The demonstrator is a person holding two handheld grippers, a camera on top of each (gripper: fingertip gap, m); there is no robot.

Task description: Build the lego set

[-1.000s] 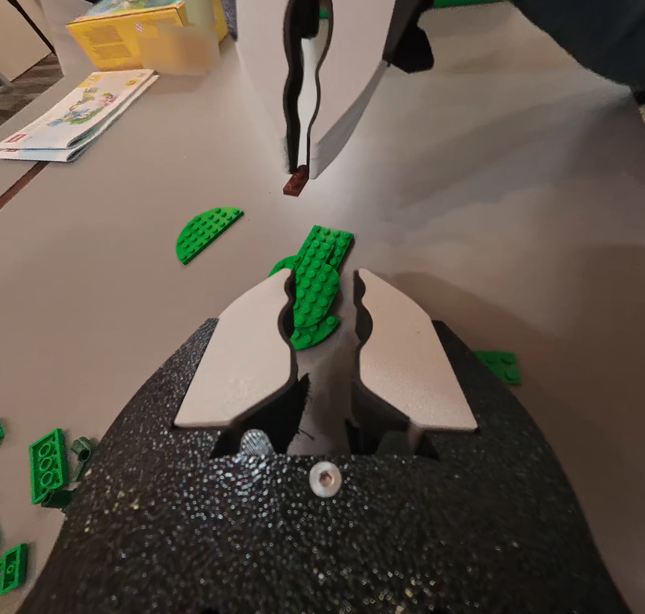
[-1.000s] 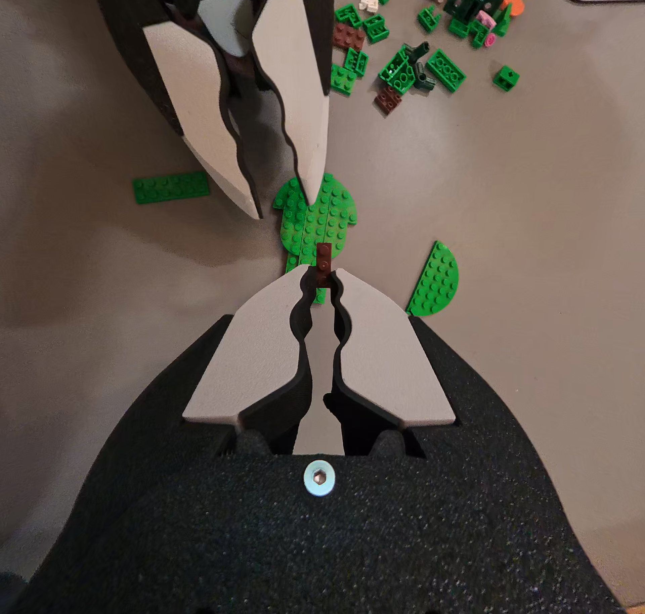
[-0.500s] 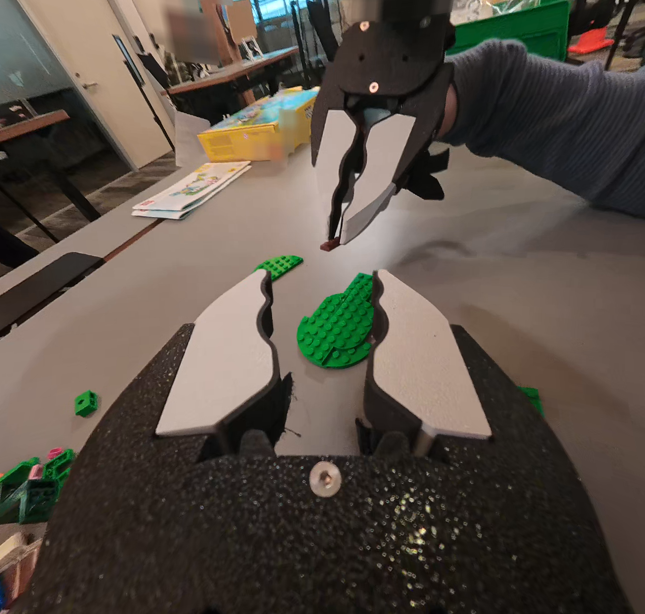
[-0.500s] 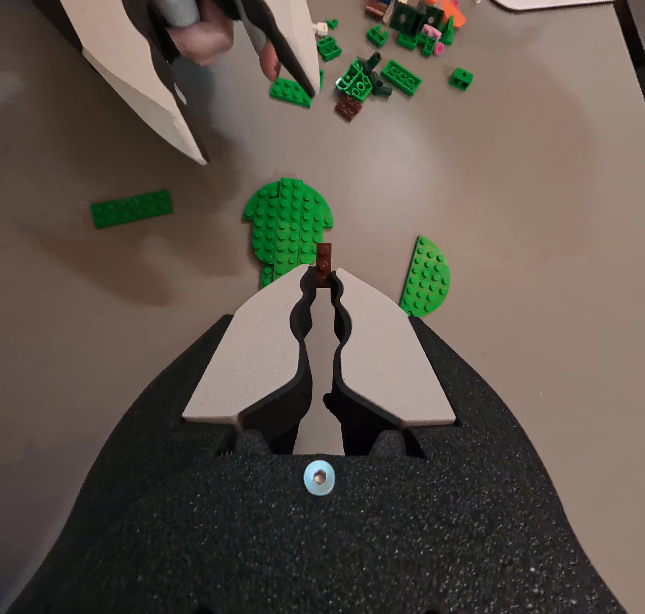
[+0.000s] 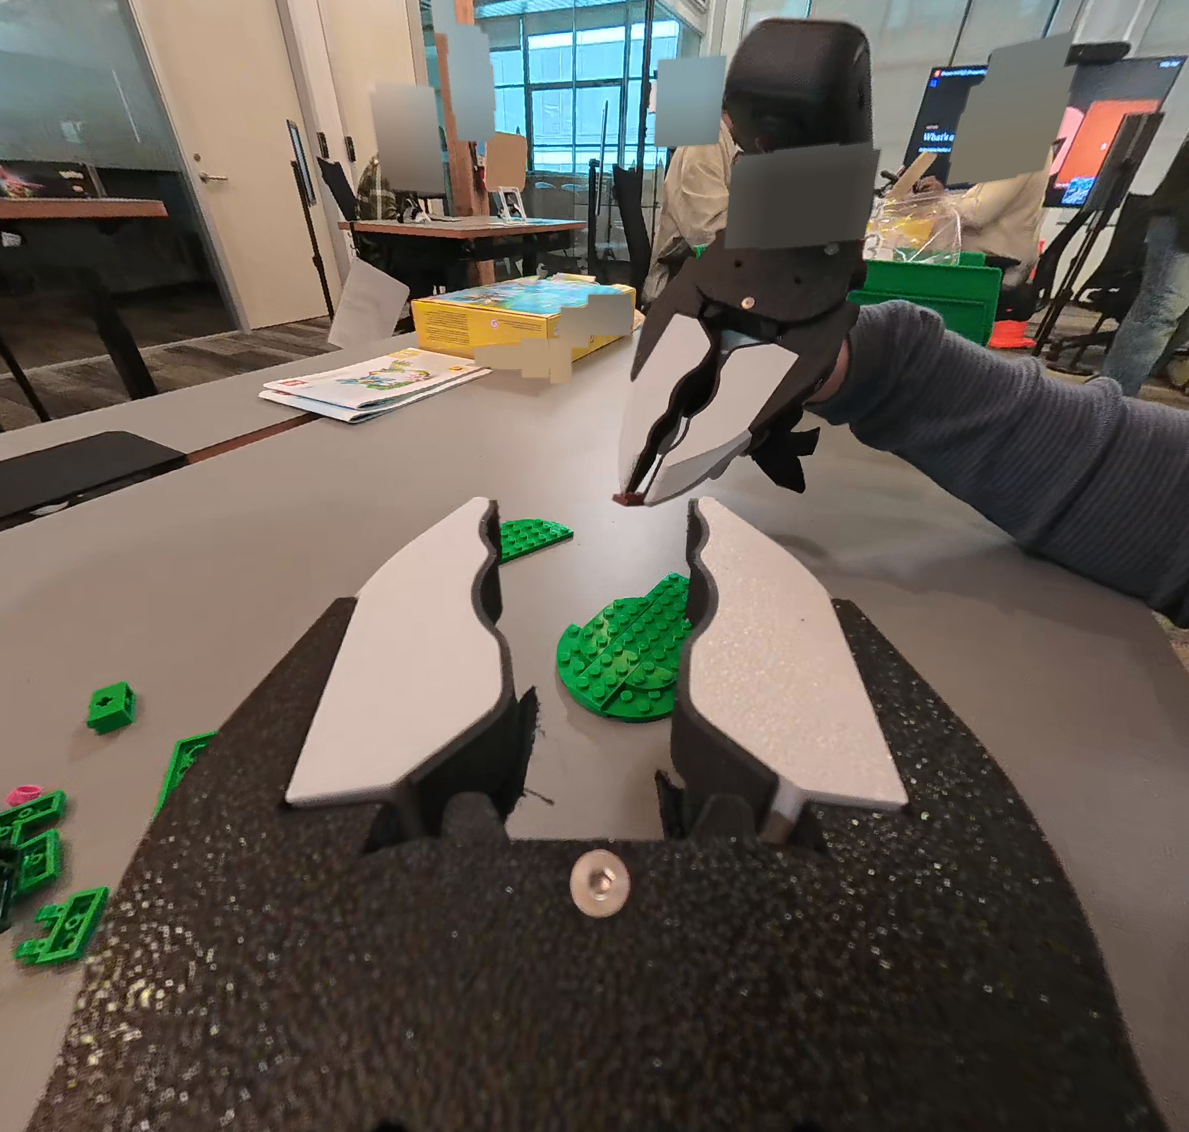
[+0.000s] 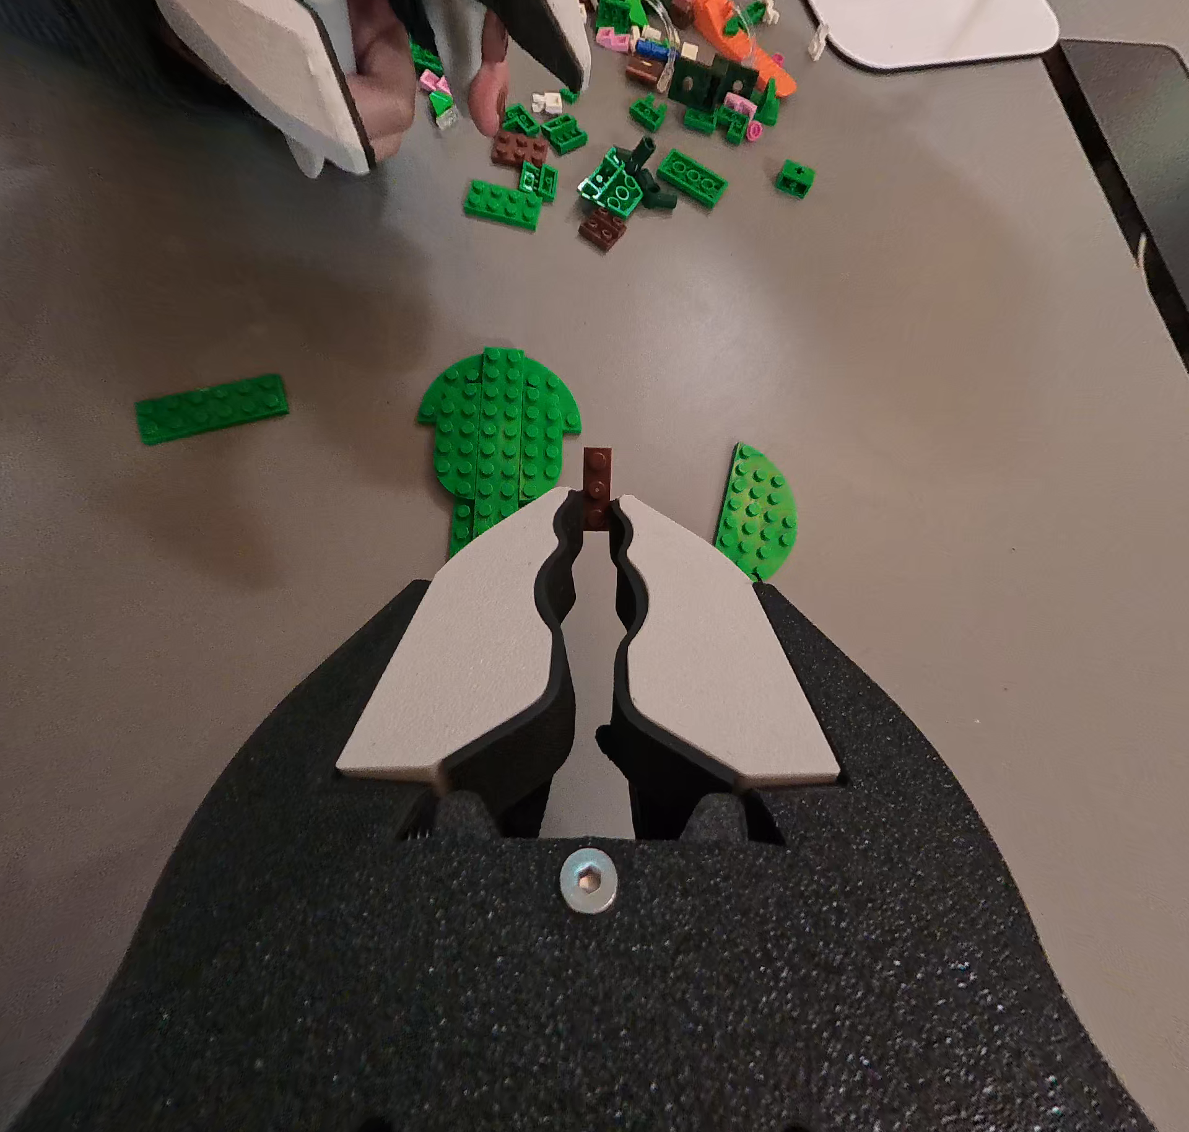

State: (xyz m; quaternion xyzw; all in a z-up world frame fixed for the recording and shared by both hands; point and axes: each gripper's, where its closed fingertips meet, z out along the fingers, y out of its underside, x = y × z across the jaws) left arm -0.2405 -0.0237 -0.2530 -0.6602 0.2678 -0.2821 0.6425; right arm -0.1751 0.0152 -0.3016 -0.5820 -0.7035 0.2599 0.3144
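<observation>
The green plate assembly (image 5: 627,654) lies flat on the grey table, also in the right wrist view (image 6: 498,432). My left gripper (image 5: 592,515) is open and empty, raised above and behind the assembly. My right gripper (image 6: 595,501) is shut on a small brown plate (image 6: 596,483), held above the table just right of the assembly. In the left wrist view the right gripper (image 5: 640,497) hovers beyond the assembly with the brown plate (image 5: 629,499) at its tips. In the right wrist view the left gripper (image 6: 450,117) is at the top left, open.
A green half-round plate (image 6: 759,512) lies right of the assembly, a long green plate (image 6: 211,407) left of it. A pile of loose bricks (image 6: 643,104) sits beyond, with a white tray (image 6: 913,14). A yellow box (image 5: 521,322) and a booklet (image 5: 373,384) lie at the far side. Across from one pair of fingers to the other is roughly 10 cm.
My left gripper let go of the green assembly, opened and lifted back from it. My right gripper rose with the brown plate still in it.
</observation>
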